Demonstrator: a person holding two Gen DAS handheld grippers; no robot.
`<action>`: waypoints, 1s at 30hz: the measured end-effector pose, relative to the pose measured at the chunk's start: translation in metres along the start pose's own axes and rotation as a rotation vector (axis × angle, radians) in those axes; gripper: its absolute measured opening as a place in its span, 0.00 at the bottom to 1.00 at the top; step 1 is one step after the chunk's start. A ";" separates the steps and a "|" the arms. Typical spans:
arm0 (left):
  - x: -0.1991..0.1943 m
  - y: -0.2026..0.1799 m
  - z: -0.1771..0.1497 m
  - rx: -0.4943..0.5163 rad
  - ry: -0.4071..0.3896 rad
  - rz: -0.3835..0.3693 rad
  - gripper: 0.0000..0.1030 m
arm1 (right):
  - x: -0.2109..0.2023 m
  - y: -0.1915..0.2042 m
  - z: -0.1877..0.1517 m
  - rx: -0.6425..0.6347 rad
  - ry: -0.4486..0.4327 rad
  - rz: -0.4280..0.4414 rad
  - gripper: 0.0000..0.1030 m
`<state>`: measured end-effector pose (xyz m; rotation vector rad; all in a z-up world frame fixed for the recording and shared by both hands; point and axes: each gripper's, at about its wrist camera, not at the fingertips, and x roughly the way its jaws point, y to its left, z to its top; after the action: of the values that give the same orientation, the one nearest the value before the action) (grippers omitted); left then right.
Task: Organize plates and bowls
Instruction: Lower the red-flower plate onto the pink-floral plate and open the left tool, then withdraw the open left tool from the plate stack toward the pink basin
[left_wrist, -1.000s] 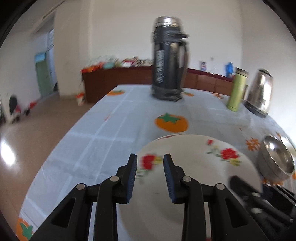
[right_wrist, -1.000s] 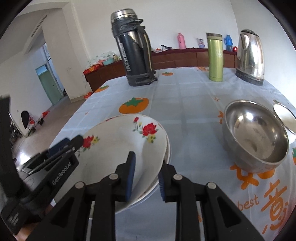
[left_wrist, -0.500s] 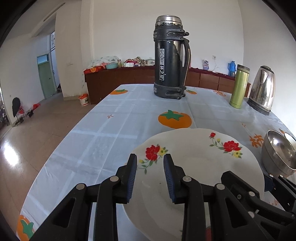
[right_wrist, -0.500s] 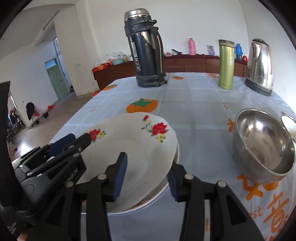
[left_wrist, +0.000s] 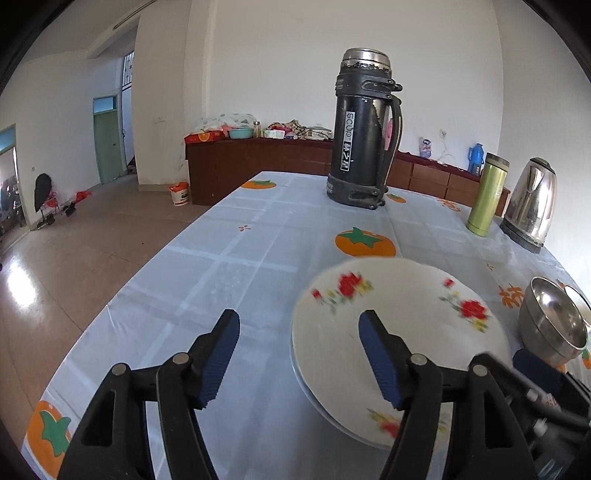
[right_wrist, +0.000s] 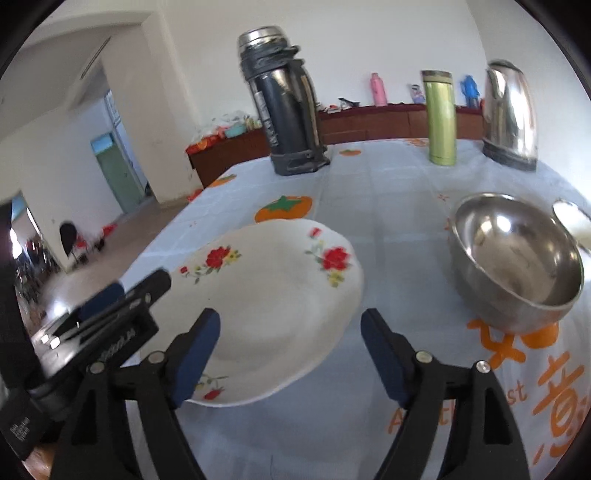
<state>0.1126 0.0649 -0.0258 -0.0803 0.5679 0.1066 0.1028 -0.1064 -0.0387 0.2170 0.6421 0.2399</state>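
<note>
Nearest the cameras, the left gripper (left_wrist: 297, 363) and right gripper (right_wrist: 290, 354) have just been opening and stand spread, neither pinching the floral plate (right_wrist: 273, 295), which lies on the counter (left_wrist: 240, 280). Just beside it sits a steel bowl (right_wrist: 517, 258); farther back stand a black thermos (left_wrist: 364, 129), green flask (right_wrist: 439, 118) and kettle (right_wrist: 511, 114).

Home dining room: tablecloth table (left_wrist: 258, 258), kettle (left_wrist: 532, 206), sideboard (left_wrist: 258, 166)

Flowered plate (left_wrist: 402, 325) blurred in left wrist view; near rim hidden behind the gripper's finger (left_wrist: 380, 363). A lower plate's edge (left_wrist: 314, 397) peeks beneath, rest covered. 2nd steel bowl (right_wrist: 570, 221) cut off by frame edge at right. Sideboard clutter (left_wrist: 258, 129) too small to tell.
</note>
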 end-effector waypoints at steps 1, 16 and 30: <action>-0.001 -0.001 0.000 0.007 -0.005 0.000 0.67 | -0.001 -0.003 0.001 0.009 -0.003 -0.003 0.79; -0.020 -0.025 -0.009 0.139 -0.070 0.015 0.74 | -0.037 -0.002 -0.009 -0.030 -0.102 -0.119 0.87; -0.027 -0.030 -0.013 0.158 -0.072 0.012 0.75 | -0.047 -0.016 -0.013 0.006 -0.112 -0.157 0.90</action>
<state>0.0867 0.0312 -0.0211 0.0807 0.5029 0.0752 0.0608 -0.1332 -0.0263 0.1832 0.5459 0.0745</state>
